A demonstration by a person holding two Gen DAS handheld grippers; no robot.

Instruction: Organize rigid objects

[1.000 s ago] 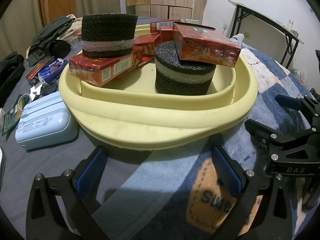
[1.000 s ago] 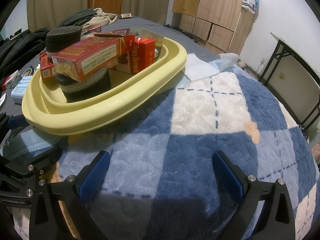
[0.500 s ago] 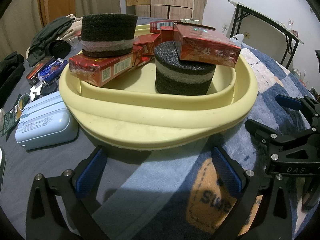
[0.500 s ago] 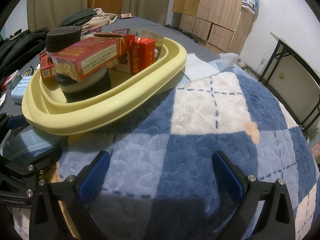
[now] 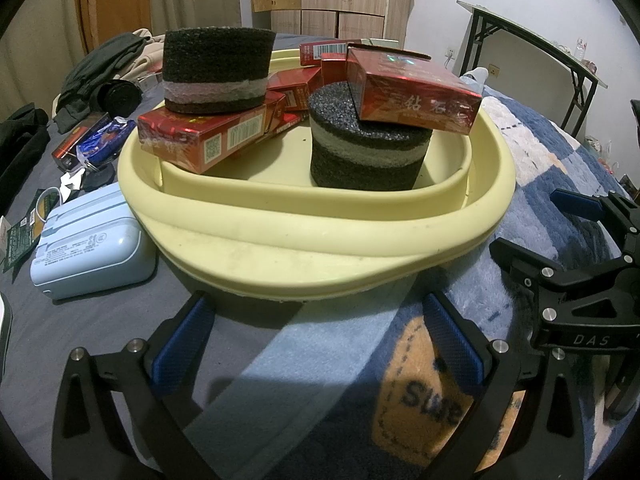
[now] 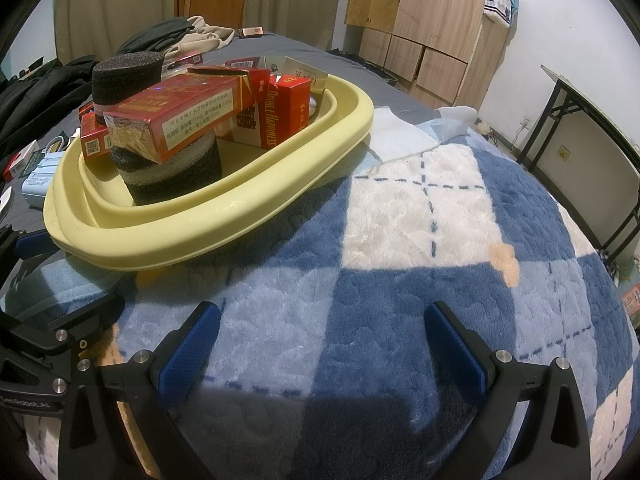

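Note:
A pale yellow basin (image 5: 320, 240) sits on the bed and also shows in the right wrist view (image 6: 240, 204). It holds several red cartons and two dark foam cylinders. One cylinder (image 5: 218, 68) rests on a red carton (image 5: 208, 136) at the left rim. The other cylinder (image 5: 368, 148) stands in the basin with a red carton (image 5: 412, 92) on top. My left gripper (image 5: 316, 344) is open and empty, just in front of the basin. My right gripper (image 6: 320, 344) is open and empty over the blue checked blanket (image 6: 440, 240), right of the basin.
A light blue case (image 5: 88, 240) lies left of the basin. Small packets (image 5: 86, 144) and dark clothes (image 5: 100, 72) lie further left. A black folding table (image 5: 540, 40) stands at the far right. Wooden cabinets (image 6: 420, 20) line the back wall.

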